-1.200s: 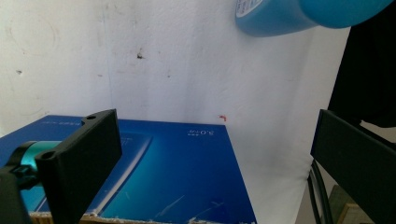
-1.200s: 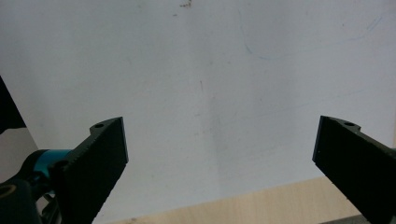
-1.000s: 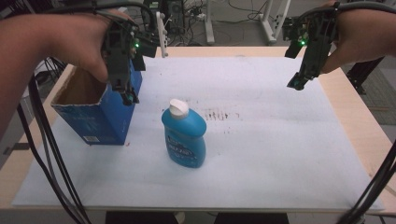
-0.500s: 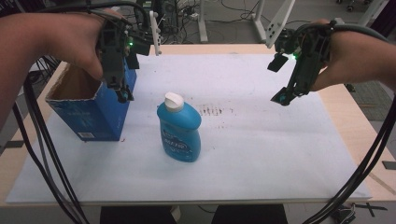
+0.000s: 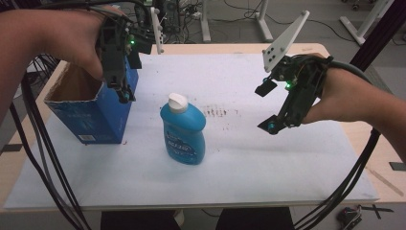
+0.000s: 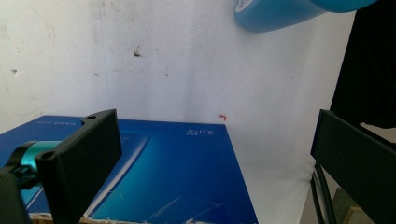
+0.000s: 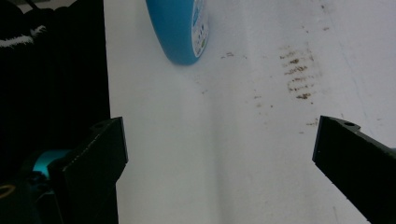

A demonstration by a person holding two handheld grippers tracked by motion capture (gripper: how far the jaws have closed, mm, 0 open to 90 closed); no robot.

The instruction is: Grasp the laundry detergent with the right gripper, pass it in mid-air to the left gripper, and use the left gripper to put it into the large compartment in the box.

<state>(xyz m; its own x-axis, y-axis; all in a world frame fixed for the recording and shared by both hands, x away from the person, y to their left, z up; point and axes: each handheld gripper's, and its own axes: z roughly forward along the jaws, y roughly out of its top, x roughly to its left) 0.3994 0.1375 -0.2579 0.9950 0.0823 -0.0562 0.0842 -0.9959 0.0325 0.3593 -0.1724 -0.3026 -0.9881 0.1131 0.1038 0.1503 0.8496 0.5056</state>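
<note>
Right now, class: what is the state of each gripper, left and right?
Left gripper: open, holding nothing, at the blue box.
Right gripper: open, holding nothing, above the white sheet, right of the blue bottle.

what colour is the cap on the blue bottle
White: the cap tops the blue bottle, clearest in the high view.

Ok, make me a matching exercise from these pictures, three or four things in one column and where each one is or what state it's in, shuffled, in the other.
Things:
1. blue bottle
2. blue cardboard box
3. left gripper
4. right gripper

Places or states:
A. open, held in the air to the bottle's right
B. stands upright mid-table, white cap on
C. open, at the box's right wall
D. top open, on the table's left side

Pairs: 1-B, 2-D, 3-C, 4-A
</note>
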